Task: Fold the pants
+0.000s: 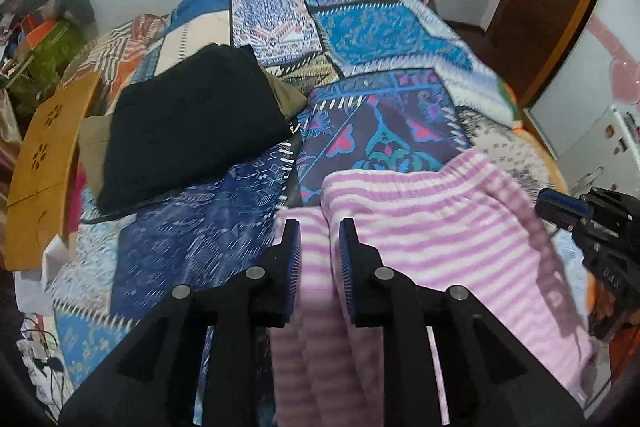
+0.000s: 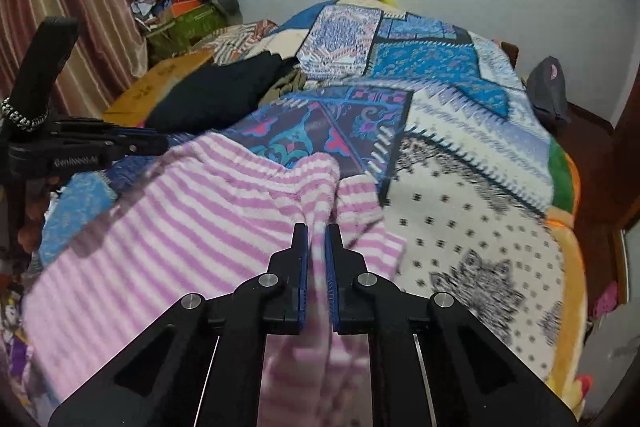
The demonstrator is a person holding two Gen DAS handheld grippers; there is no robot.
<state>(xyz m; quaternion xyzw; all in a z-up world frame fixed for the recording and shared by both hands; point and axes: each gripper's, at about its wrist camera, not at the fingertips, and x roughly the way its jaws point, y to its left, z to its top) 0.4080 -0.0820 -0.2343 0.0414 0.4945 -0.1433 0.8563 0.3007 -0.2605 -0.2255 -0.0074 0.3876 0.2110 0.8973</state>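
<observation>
Pink-and-white striped fleece pants (image 1: 420, 211) lie across the lower centre of both views, on a bed under a blue patchwork-print blanket (image 1: 380, 39). The elastic waistband runs across the middle of the frame, bunched at both gripped points.

Left gripper (image 1: 319, 239): jaws narrow, a thick fold of striped cloth pinched between the blue pads. Right gripper (image 2: 316, 243): jaws nearly closed, clamped on a thinner fold near the other end of the waistband. Each gripper shows at the edge of the other's view.

Judgement: the step in hand is lifting the waistband by both corners to make a fold. To do it well, both grips should rise level and together, keep the band taut between them so the legs hang straight, and carry the cloth clear of the blanket before it is laid down.

A folded black garment (image 1: 192, 123) lies at centre left in the left wrist view, well apart from the pants.
</observation>
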